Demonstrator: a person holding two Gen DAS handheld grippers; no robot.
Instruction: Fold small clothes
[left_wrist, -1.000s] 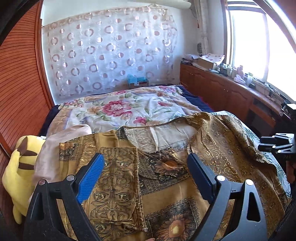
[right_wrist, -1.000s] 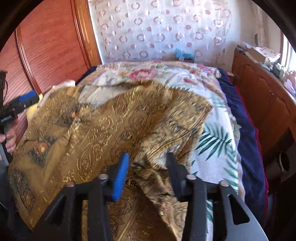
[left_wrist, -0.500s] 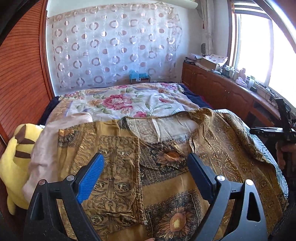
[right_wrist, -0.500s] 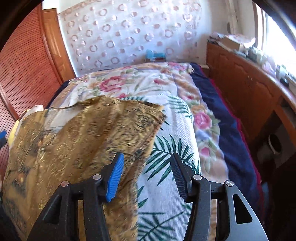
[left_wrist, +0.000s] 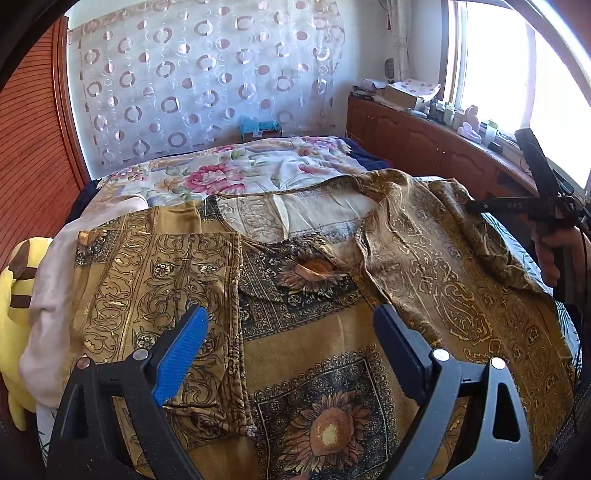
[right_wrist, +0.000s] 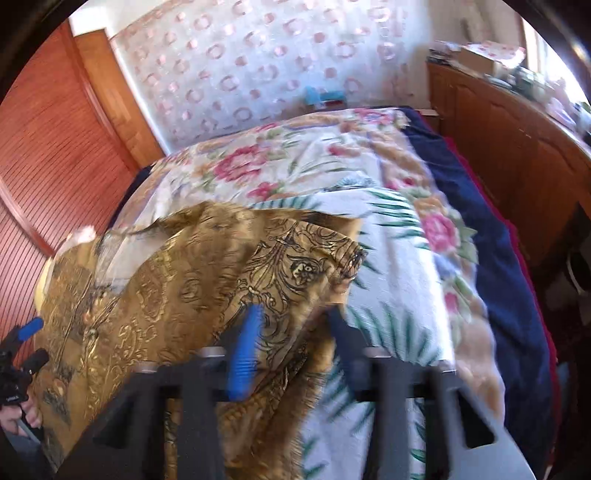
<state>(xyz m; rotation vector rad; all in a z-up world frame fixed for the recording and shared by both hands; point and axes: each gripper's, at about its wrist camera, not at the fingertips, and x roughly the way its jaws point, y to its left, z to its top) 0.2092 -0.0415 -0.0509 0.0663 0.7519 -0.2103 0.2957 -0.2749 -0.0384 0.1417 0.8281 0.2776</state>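
A golden-brown patterned top (left_wrist: 317, 295) with sunflower prints lies spread on the bed; its left sleeve is folded inward. My left gripper (left_wrist: 291, 347) is open and empty, hovering over the garment's lower middle. In the right wrist view the same top (right_wrist: 207, 295) lies at the left, its right edge folded over. My right gripper (right_wrist: 291, 336) is open, its jaws on either side of that folded edge without closing on it; the view is blurred. The right gripper also shows at the far right of the left wrist view (left_wrist: 532, 203), held in a hand.
The bed has a floral cover (left_wrist: 236, 173) and a dark blue blanket (right_wrist: 491, 236) along its right side. A yellow plush toy (left_wrist: 14, 295) and a pale cloth (left_wrist: 55, 280) lie at the left. A wooden cabinet (right_wrist: 517, 155) stands right, a wooden wardrobe (right_wrist: 48, 155) left.
My right gripper has swung back left and down to the garment's right edge. My left gripper stays open over the garment and has tilted up slightly.
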